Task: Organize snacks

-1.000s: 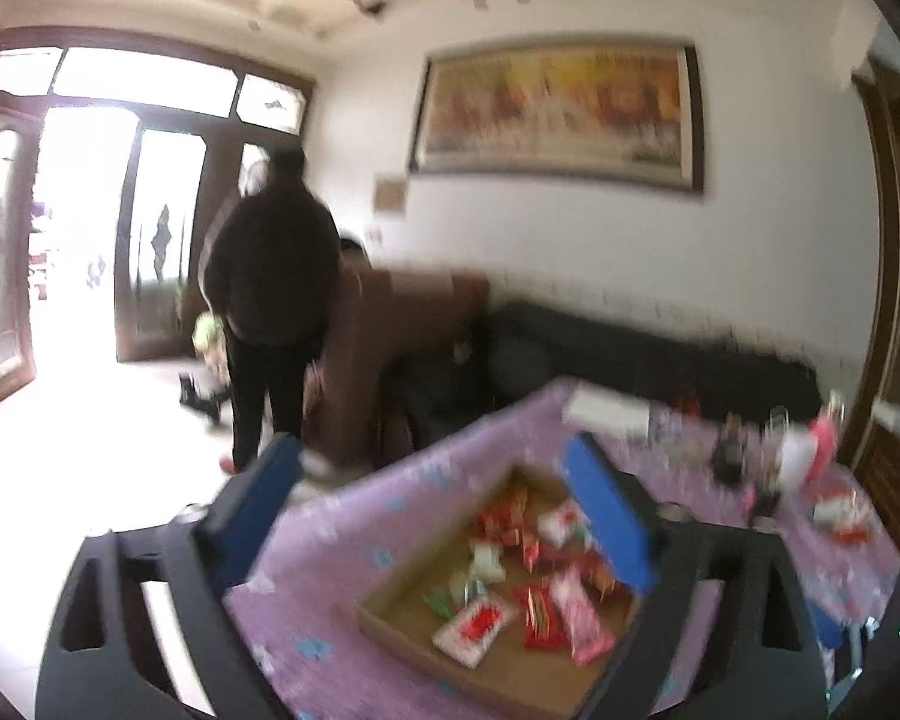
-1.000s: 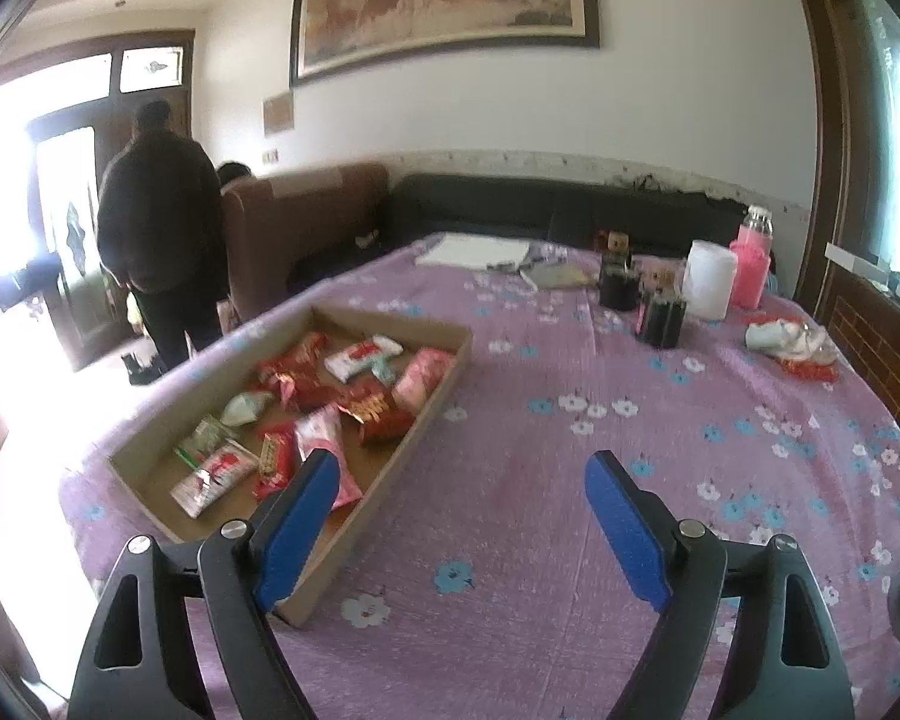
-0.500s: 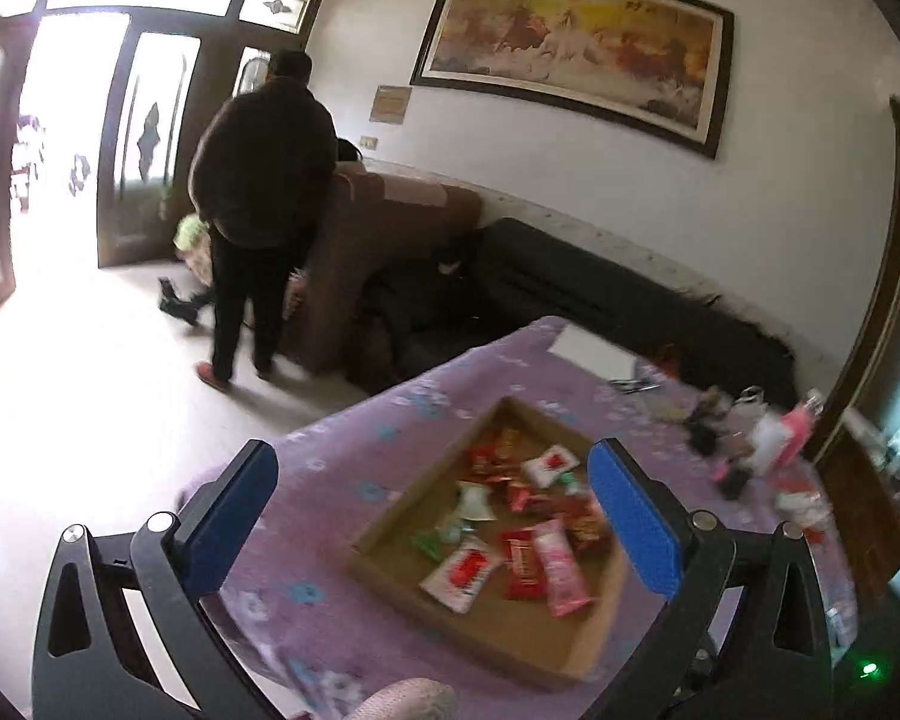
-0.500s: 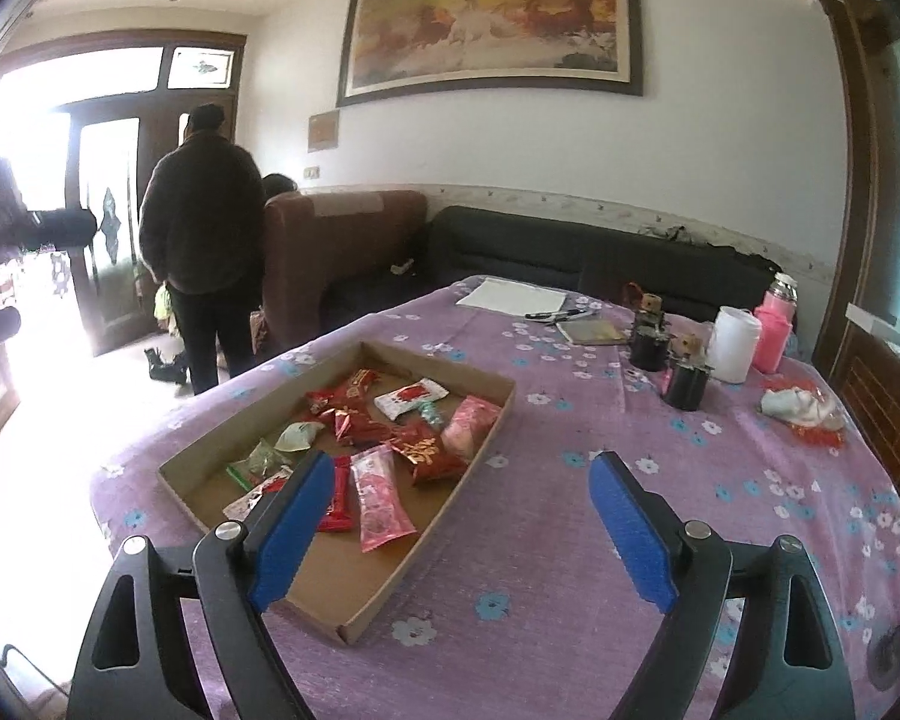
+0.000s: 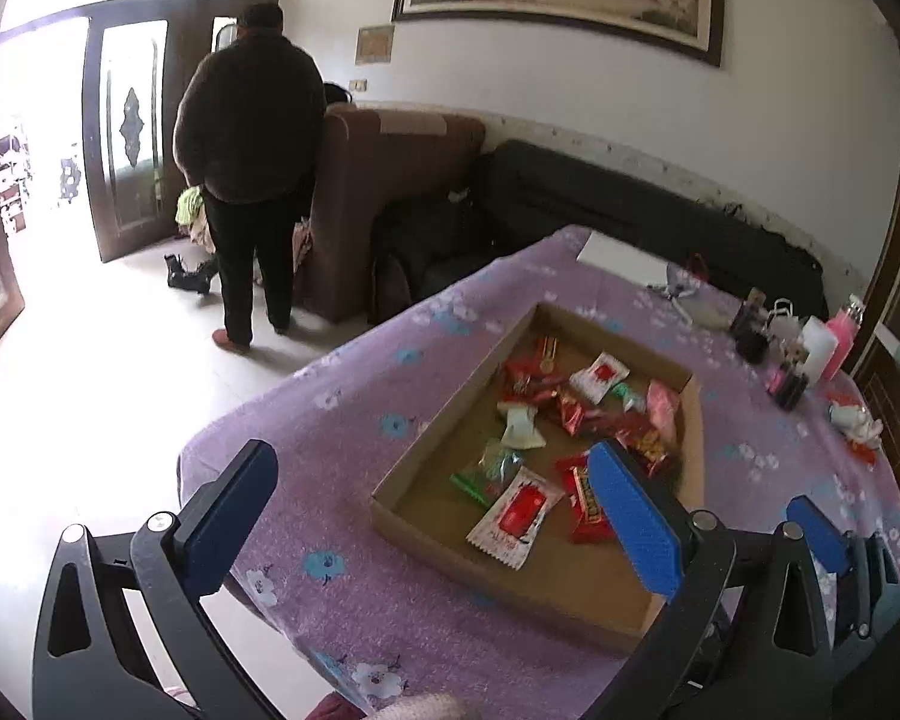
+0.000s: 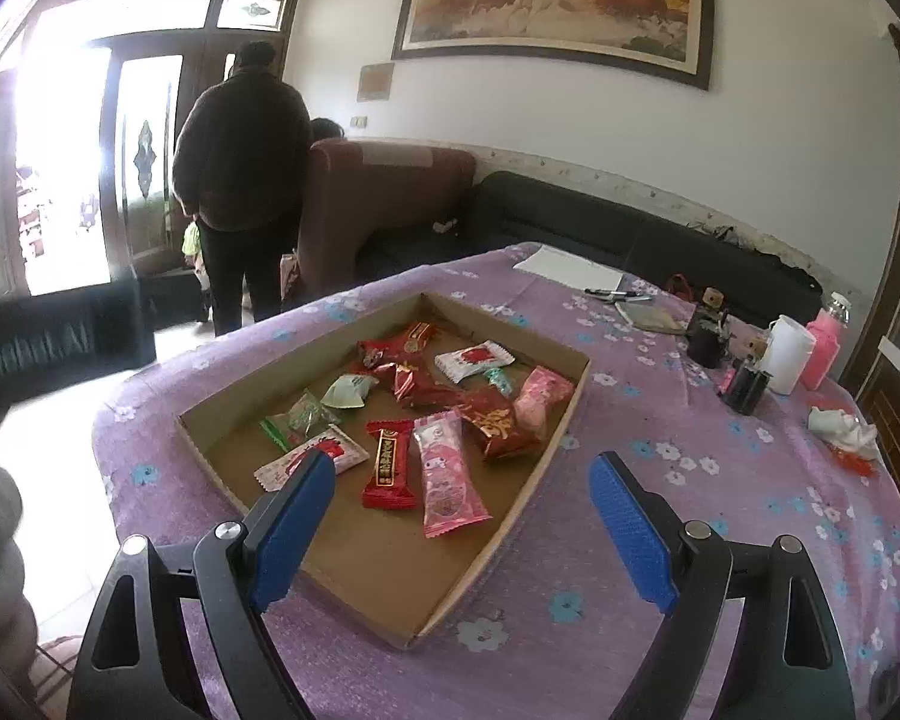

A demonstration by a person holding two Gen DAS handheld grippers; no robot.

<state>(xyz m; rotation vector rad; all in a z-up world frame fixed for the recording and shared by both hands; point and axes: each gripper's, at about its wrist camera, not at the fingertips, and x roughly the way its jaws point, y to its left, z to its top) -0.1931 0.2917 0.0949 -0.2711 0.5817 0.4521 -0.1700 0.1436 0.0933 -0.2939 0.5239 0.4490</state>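
Left wrist view: the left claw (image 5: 432, 510) stands wide open and holds nothing, its blue pads apart above the near edge of the worktop (image 5: 354, 420), which carries a purple floral cloth. The cardboard tray (image 5: 450, 426) lies flat on the cloth, and one pad overlaps its near right portion in the picture; contact cannot be confirmed. This view alone shows the right claw (image 5: 810, 531) from outside, as a blue pad on a black frame at the lower right, and more bare floor beside the worktop. Right wrist view: the right claw (image 6: 462, 516) is likewise released and empty, its pads spread either side of the tray's near corner, above it and not touching any wrapper. Here the tray (image 6: 564, 420) contents read more clearly: a pink packet (image 6: 447, 474) and a red bar (image 6: 390, 462) lie side by side nearest the claw, a white and red sachet (image 6: 312, 459) lies at the left, and a large red foil pack (image 6: 495, 423) lies behind. This view alone shows the pens (image 6: 615, 294) beside the white paper (image 6: 564, 267) at the far edge. A person (image 6: 240, 180) stands with back turned by the door.
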